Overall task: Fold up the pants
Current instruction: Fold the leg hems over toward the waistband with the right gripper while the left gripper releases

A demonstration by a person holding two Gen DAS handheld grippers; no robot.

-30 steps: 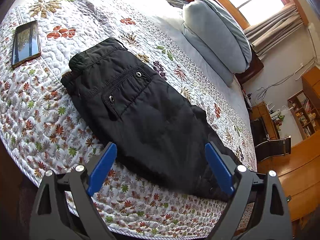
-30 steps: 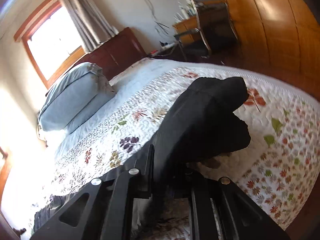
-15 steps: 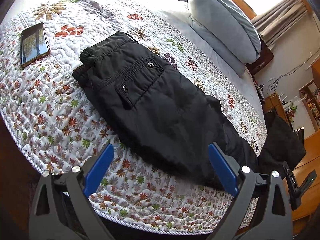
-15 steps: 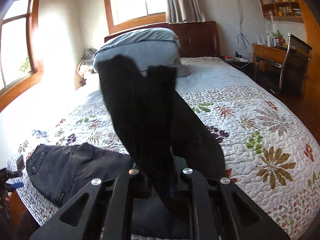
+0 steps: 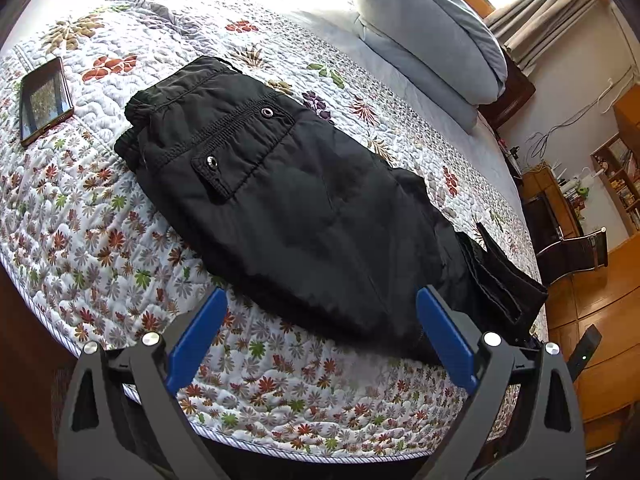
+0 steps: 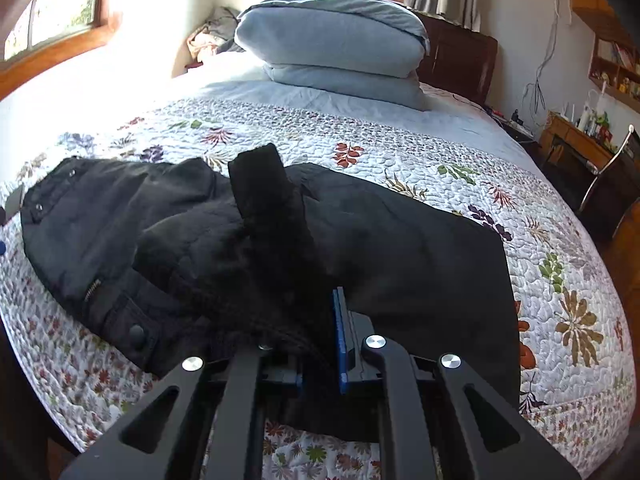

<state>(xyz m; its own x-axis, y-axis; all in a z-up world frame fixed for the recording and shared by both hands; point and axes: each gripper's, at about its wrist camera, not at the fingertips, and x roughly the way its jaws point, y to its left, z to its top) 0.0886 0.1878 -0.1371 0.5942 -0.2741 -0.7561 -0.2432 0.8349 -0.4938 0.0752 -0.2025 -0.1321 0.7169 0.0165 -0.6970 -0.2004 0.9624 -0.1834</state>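
2 sets of fingers tell different stories: your right gripper [image 6: 320, 344] is pinching the leg end [image 6: 260, 200] of the black pants [image 5: 288, 216] between its blue pads [image 6: 340, 344], while your left gripper [image 5: 320, 332] has its fingers [image 5: 196, 336] spread wide and holds nothing, hovering over the near edge of the bed. From the right wrist view, the fabric you grip bunches up right in front of the jaws, with 1 cuff standing upright above the pile. What has changed in the last second matters: the leg end was lying out toward the foot of the bed 1 second ago, swung high in the air half a second ago, and now sits over the middle of the garment, heading toward the waistband [image 5: 208, 108]. That looks like the lengthwise fold about half made, though the carried layer is rumpled rather than flat. The pants lie on the floral quilt [image 5: 92, 220], waistband toward the phone [image 5: 44, 100] resting well apart on the quilt, and the stacked blue pillows [image 6: 332, 40] sit beyond at the headboard. You will likely need to draw the leg end further and lay it flush before letting go, and your free left gripper could steady the fold line.
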